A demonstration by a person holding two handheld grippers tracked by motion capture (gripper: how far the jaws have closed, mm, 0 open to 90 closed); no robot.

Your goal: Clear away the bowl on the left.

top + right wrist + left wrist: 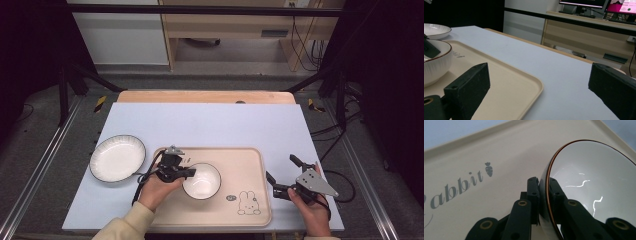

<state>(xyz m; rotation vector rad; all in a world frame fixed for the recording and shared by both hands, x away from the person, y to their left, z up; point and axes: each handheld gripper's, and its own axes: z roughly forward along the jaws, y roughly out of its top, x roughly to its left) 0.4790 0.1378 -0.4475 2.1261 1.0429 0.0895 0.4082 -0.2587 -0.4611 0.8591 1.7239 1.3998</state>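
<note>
Left claw [544, 192] pinches the bowl [201, 180] rim — bowl's base hidden.

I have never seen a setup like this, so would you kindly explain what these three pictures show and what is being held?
A person holds a black two-jaw gripper in each hand at a table. The high view looks down from above; the other two come from cameras riding on each gripper. On the pale blue table surface lie a beige plastic tray with a rabbit drawing and a white ribbed plate with a dark rim. The left gripper is shut on the rim of a white bowl with a brown edge, which is on the tray. The right gripper is open, holding nothing.
</note>
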